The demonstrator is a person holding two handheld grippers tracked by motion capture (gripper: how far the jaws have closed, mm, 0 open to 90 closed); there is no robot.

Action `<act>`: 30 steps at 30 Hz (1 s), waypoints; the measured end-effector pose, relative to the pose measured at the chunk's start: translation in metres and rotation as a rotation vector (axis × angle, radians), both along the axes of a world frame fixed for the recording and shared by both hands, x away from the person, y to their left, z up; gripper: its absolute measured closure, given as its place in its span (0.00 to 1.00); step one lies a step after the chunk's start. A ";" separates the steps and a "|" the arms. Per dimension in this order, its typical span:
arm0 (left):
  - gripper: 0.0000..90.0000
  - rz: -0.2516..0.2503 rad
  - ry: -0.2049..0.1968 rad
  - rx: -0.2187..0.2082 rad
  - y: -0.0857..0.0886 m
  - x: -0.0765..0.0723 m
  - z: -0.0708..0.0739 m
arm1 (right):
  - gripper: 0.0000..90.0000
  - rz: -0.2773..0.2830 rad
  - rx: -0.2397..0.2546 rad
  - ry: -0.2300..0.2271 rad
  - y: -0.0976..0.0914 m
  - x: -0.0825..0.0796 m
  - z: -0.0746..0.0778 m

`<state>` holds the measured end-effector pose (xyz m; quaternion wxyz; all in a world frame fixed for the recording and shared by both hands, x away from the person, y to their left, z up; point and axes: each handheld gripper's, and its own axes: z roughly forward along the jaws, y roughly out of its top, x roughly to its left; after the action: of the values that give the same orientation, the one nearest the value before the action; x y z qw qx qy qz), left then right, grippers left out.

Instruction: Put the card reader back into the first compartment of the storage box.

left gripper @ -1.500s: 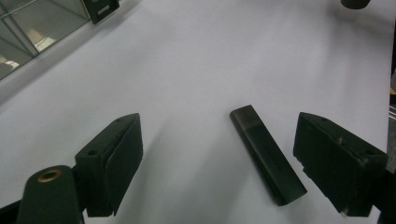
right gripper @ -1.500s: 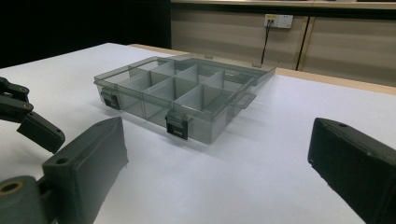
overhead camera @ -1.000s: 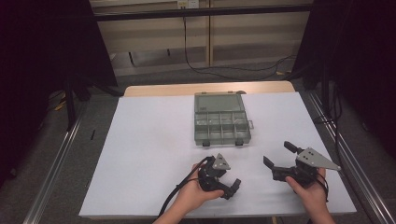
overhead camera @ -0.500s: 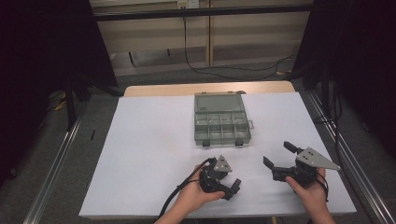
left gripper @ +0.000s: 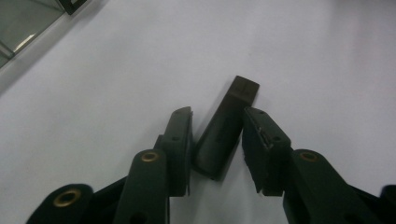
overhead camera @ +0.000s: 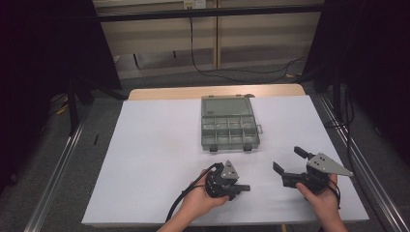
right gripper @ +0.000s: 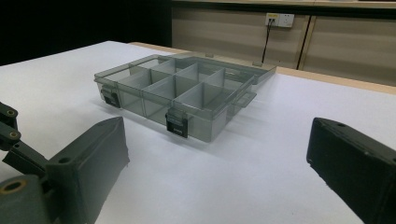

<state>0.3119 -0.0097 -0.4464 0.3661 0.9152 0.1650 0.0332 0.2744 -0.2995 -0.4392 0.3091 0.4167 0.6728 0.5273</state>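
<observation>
The left hand comes in from the bottom of the high view and holds the left gripper low, lying on its side and pointing to the right; its jaws have just been closing and now sit near each other, with a small dark block between them; one jaw looks to touch it, the other shows a thin gap. The right hand holds the right gripper low, with its jaws spread wide apart.

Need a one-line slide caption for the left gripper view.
Left gripper jaws, just closing, straddle a small black block lying on the white table; contact unclear.
</observation>
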 end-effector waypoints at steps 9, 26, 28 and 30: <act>0.74 -0.026 0.001 0.007 -0.005 -0.001 0.001 | 0.05 0.005 -0.001 0.003 0.002 0.001 -0.001; 0.82 -0.007 0.047 0.005 -0.010 0.005 0.001 | 0.05 0.011 -0.002 0.001 0.002 0.002 -0.001; 0.82 0.006 0.064 -0.001 -0.010 0.006 0.002 | 0.05 0.014 -0.002 0.001 0.002 0.001 0.000; 0.82 0.005 0.081 -0.004 -0.009 0.008 0.002 | 0.05 0.016 -0.003 -0.003 0.002 0.001 0.000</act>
<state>0.3200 -0.0184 -0.4442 0.3609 0.9147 0.1819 -0.0033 0.2757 -0.2977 -0.4393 0.3067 0.4101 0.6764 0.5294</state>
